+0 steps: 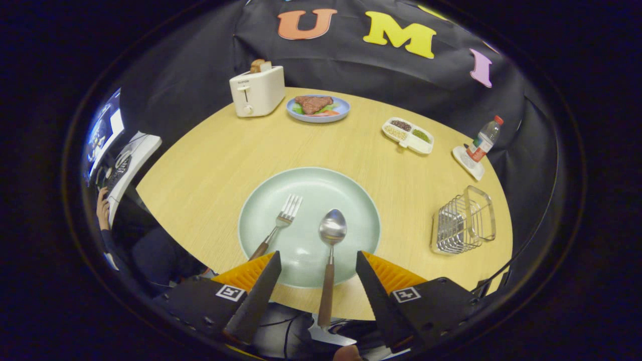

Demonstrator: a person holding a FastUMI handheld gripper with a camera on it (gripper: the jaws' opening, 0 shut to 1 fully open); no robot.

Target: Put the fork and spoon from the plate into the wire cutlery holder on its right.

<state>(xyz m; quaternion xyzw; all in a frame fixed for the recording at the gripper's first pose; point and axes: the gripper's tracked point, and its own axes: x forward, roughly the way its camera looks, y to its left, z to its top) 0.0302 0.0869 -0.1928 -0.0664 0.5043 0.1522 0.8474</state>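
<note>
A pale green plate (261, 210) lies on the round wooden table just ahead of my fingers. On it rest a fork (281, 223) with its tines pointing away, and to its right a spoon (331, 235) whose brown handle reaches back over the table's near edge. My gripper (318, 256) is open, held above the plate's near rim. The spoon's handle runs through the gap between the fingers without touching either. The fork's handle end passes behind the left finger. The wire cutlery holder (462, 221) stands on the table to the right of the plate.
Beyond the plate stand a white toaster (257, 91) with bread in it, a blue plate of food (318, 108), a white divided dish (408, 135) and a water bottle (483, 139) on a white tray. A person's hand (103, 208) shows off the table at the left.
</note>
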